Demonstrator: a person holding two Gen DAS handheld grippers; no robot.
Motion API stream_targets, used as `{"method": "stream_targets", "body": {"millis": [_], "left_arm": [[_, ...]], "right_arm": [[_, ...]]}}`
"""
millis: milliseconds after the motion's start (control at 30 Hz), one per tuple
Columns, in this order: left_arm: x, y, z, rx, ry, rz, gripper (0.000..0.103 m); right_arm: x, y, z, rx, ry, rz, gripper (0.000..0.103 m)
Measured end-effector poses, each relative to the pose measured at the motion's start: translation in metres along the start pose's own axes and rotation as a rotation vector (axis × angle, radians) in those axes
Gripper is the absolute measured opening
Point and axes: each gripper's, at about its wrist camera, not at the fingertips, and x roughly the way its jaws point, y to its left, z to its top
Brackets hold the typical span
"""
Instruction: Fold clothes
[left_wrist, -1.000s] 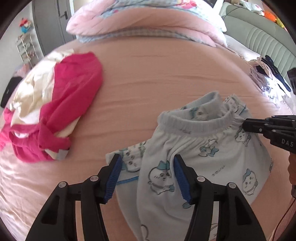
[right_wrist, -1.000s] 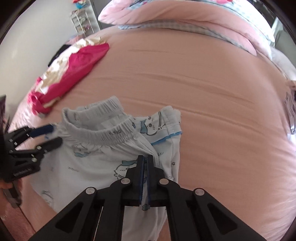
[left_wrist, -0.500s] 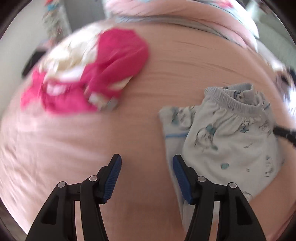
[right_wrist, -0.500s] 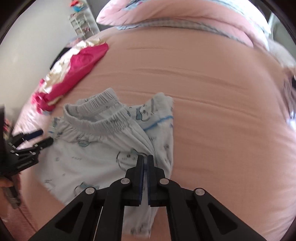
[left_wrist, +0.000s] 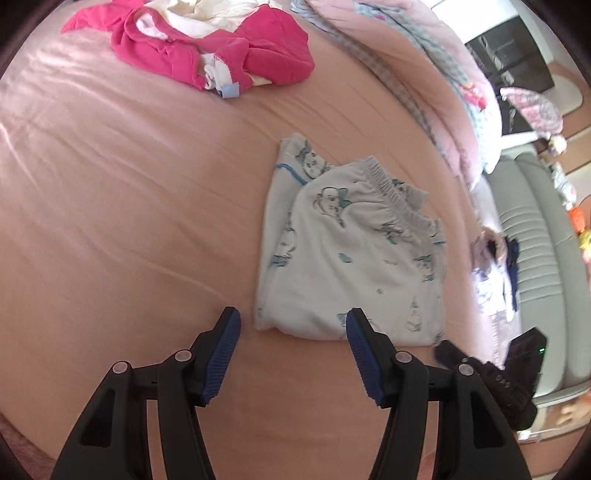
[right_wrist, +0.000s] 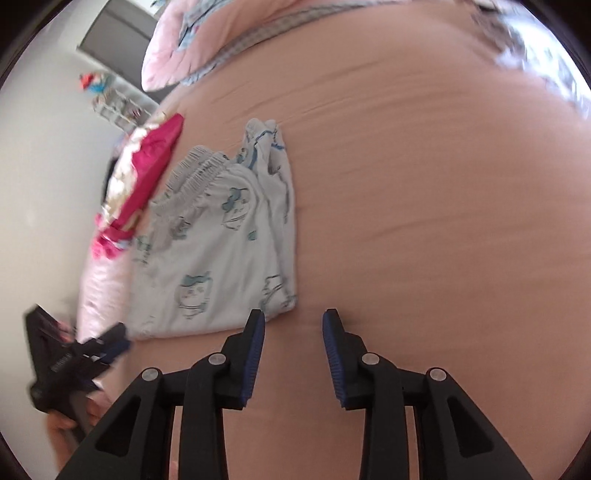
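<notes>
**Pants let go, both grippers drawn back**

Now that the right-hand fingers have come off the cloth, the folded pants (left_wrist: 351, 266) lie free on the pink bed sheet (left_wrist: 129, 203) — no pad touches them.

Starting at the left: the left gripper (left_wrist: 291, 354) has pulled away from over the pants, where it hung a second ago. Its fingers stand well apart with only sheet between them; the near hem of the pants lies just beyond the tips, nearer the right-hand fingertip. Far past the left finger sits the heap of pink and cream clothes (left_wrist: 207, 51), untouched.

Moving right: the right gripper (right_wrist: 293, 352) was pinched shut on a fold of the pants a second ago. Its jaws are now opening, nothing between them but bare sheet, and the pants' near corner lies just beyond its left-hand fingertip.

Judged from this, the fold on the pants looks finished — waistband on top, legs doubled under — and the heap beyond is likely the next garment to take.
</notes>
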Motion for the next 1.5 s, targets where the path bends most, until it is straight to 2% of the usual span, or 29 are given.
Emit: {"method": "stream_targets", "body": {"millis": [67,133,167,200,233,267,300,333,367,400,433,633,700,800,867,900,967,1100,1167,1333,1500], "left_arm": [[0.002,-0.002,-0.003,-0.005,-0.025,0.006,0.057],[0.007,-0.004,-0.001,-0.007,-0.043,-0.012,0.057],[0.010,-0.004,0.003,-0.006,-0.047,-0.032,0.060],[0.016,-0.004,0.008,-0.006,-0.035,-0.062,0.071],[0.018,-0.005,0.012,-0.002,-0.030,-0.079,0.073],[0.017,-0.007,0.014,0.004,-0.029,-0.081,0.073],[0.017,-0.009,0.015,0.015,-0.026,-0.091,0.073],[0.016,-0.011,0.016,0.033,-0.023,-0.101,0.061],[0.017,-0.011,0.015,0.049,-0.012,-0.094,0.049],[0.019,-0.012,0.015,0.064,0.000,-0.085,0.028],[0.026,-0.013,0.016,0.072,0.016,-0.060,0.024],[0.032,0.004,0.012,0.011,0.005,-0.117,0.027],[0.035,0.002,0.017,0.019,-0.007,-0.118,0.027],[0.041,-0.010,0.024,0.051,-0.001,-0.099,0.027],[0.038,-0.017,0.026,0.081,0.001,-0.092,0.020],[0.034,-0.021,0.025,0.098,-0.002,-0.091,0.011],[0.027,-0.027,0.023,0.128,-0.007,-0.093,0.010],[0.000,-0.040,0.009,0.139,-0.008,-0.169,0.009],[-0.018,-0.057,-0.003,0.198,-0.029,-0.190,0.009],[-0.043,-0.072,-0.035,0.217,0.017,-0.270,0.008],[-0.057,-0.069,-0.073,0.180,0.099,-0.307,0.008]], "right_arm": [[0.009,0.005,0.003,0.006,0.010,0.029,0.032],[0.016,0.012,0.006,-0.022,0.008,0.016,0.032],[0.019,0.017,0.007,-0.040,0.004,0.000,0.032],[0.023,0.021,0.009,-0.059,0.001,-0.015,0.032],[0.026,0.025,0.011,-0.077,-0.002,-0.030,0.032],[0.027,0.028,0.012,-0.089,-0.008,-0.043,0.030],[0.026,0.030,0.013,-0.094,-0.012,-0.045,0.020],[0.026,0.031,0.013,-0.098,-0.014,-0.042,0.012],[0.026,0.032,0.013,-0.099,-0.017,-0.043,0.012],[0.025,0.032,0.012,-0.099,-0.020,-0.045,0.012],[0.025,0.032,0.011,-0.099,-0.022,-0.047,0.012],[0.031,0.022,0.014,-0.039,-0.008,-0.025,0.015],[0.036,0.028,0.015,-0.070,-0.015,-0.056,0.016],[0.043,0.046,0.018,-0.192,-0.031,-0.125,0.016],[0.040,0.052,0.019,-0.226,-0.026,-0.125,0.010],[0.034,0.054,0.019,-0.242,-0.035,-0.124,0.009],[0.019,0.056,0.015,-0.264,-0.063,-0.123,0.007],[-0.027,0.056,0.002,-0.265,-0.124,-0.115,0.006],[-0.052,0.056,-0.005,-0.270,-0.149,-0.109,0.006],[-0.113,0.046,-0.033,-0.211,-0.197,-0.078,0.006],[-0.148,0.031,-0.075,-0.156,-0.182,-0.061,0.006]]}}
